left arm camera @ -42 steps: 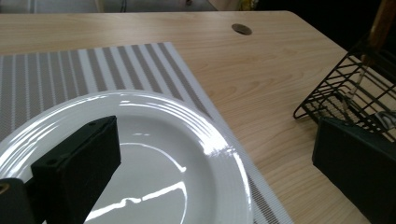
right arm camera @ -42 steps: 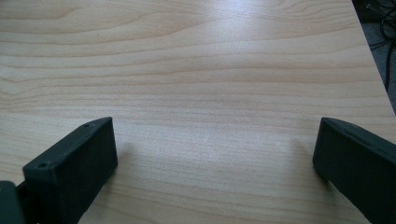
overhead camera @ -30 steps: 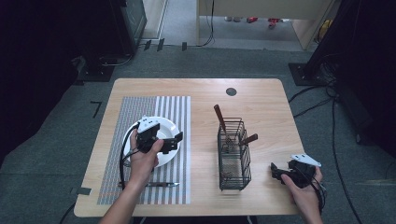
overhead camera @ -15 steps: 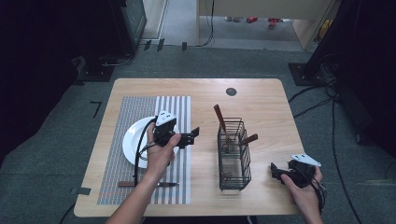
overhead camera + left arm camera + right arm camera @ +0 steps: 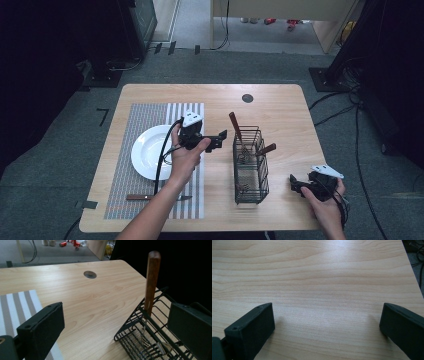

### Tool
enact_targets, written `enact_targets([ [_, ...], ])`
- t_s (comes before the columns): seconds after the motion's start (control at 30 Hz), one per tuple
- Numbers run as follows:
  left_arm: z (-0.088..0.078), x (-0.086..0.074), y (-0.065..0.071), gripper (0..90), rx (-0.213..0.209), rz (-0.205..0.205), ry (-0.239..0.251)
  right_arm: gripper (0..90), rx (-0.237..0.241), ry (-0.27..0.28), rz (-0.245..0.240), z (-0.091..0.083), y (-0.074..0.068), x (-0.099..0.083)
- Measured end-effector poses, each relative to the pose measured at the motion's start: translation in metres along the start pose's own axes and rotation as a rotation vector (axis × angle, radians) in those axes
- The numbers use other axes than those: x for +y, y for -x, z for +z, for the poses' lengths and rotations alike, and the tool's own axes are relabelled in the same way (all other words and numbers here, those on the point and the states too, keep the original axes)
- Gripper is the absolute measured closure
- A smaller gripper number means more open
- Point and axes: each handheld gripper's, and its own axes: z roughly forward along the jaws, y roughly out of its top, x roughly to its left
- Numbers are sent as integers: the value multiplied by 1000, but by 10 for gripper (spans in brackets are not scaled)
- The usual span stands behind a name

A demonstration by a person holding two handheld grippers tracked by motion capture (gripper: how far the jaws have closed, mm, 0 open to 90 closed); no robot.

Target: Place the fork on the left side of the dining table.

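Wire caddy [image 5: 250, 167] stands right of centre on the table [image 5: 280, 107], right of the striped placemat [image 5: 155, 112] and white plate [image 5: 150, 152]. Two wooden-handled utensils rise from it; the far handle [image 5: 152, 281] stands nearly upright at the far end. Left gripper [image 5: 216, 141] is spread and empty, just left of that handle. Judgement: centre the handle between the jaws above the wire rim, then close and lift straight up. Right gripper [image 5: 296, 184] rests spread at the near right corner.
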Motion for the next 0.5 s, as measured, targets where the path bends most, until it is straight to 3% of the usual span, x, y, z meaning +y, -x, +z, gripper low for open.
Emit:
enact_targets([
  [0.07, 3, 3, 3, 14, 1, 5, 3, 0, 1, 0, 0, 0, 0, 0],
  [0.13, 6, 4, 7, 25, 24, 37, 9, 0, 2, -1, 0, 0, 0, 0],
  [0.17, 9, 5, 12, 71, 30, 50, 7, 0, 3, -1, -1, 0, 0, 0],
  [0.27, 12, 7, 15, 74, 20, 47, 7, 0, 4, -1, -2, 0, 0, 0],
  [0.33, 15, 8, 17, 150, 27, 42, 18, 0, 5, -2, -1, 0, -1, 0],
  [0.4, 17, 10, 19, 159, 28, 34, 24, 0, 6, -1, -3, 0, 0, 0],
  [0.43, 20, 11, 20, 241, 26, 19, 28, 0, 7, -1, -4, 0, 0, 0],
  [0.5, 22, 11, 21, 266, 29, 21, 32, 0, 7, -1, -4, 0, 0, 0],
])
